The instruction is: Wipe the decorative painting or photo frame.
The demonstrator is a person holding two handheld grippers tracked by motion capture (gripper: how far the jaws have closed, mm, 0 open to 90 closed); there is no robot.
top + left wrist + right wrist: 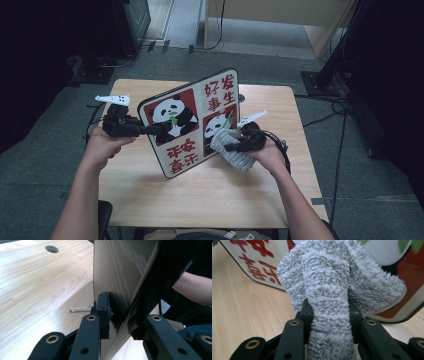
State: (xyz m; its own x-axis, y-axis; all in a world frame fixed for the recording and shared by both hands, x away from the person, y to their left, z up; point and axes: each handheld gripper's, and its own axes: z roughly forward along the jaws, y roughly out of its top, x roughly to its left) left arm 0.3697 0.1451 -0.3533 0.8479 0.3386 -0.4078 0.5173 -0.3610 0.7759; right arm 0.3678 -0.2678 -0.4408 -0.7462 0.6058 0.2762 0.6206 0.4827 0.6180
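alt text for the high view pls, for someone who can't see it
A person at a wooden table holds a panda board tilted on its edge with the left gripper clamped on its left side, while the right gripper presses a grey fluffy cloth against its printed face. Grey carpet surrounds the table.

Right tool (329,315) grips grey cloth (337,285) against panda board (409,290).

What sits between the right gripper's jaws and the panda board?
A grey fluffy cloth, clamped in the right gripper and pressed toward the panda board, shown in the right gripper view.
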